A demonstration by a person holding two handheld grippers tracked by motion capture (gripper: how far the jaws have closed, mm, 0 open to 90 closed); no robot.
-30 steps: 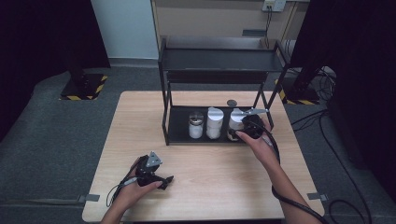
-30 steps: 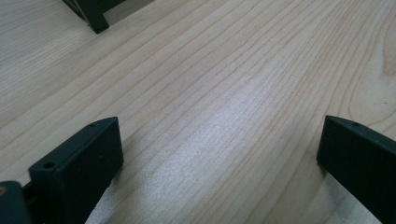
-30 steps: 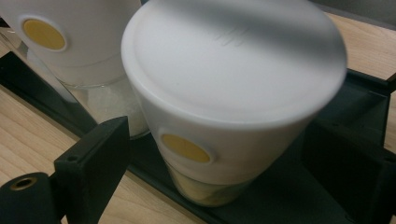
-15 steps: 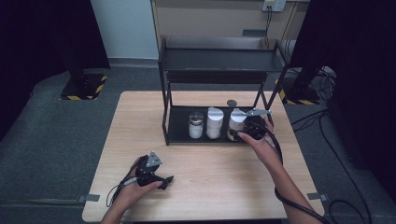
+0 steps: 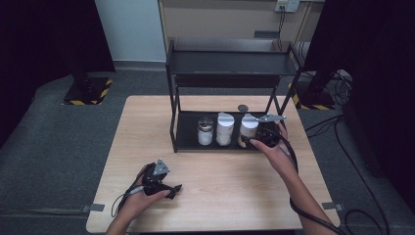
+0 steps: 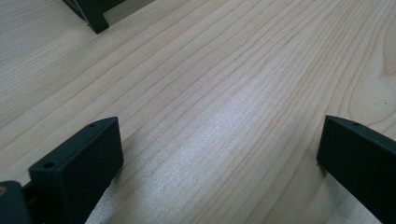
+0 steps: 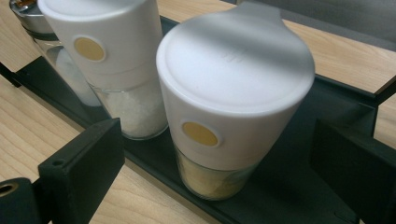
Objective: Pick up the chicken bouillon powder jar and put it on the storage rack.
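The white-lidded jar of yellow grains (image 7: 219,140) stands upright at the right end of the black rack's lower tray (image 7: 299,186), just beside a second white-lidded jar (image 7: 116,70); a glass shaker (image 5: 205,131) stands farther left. The right gripper (image 5: 259,139) sits at the tray's front edge, its jaws having just been opening and now spread either side of the yellow jar without pressing it; the left gripper (image 5: 169,188) rests on the table (image 5: 220,196) well in front of the rack, jaws spread over bare wood.

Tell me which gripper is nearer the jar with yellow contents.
Right. The right gripper sits at the yellow-filled jar, jaws open either side. The left gripper rests on the table's near edge.
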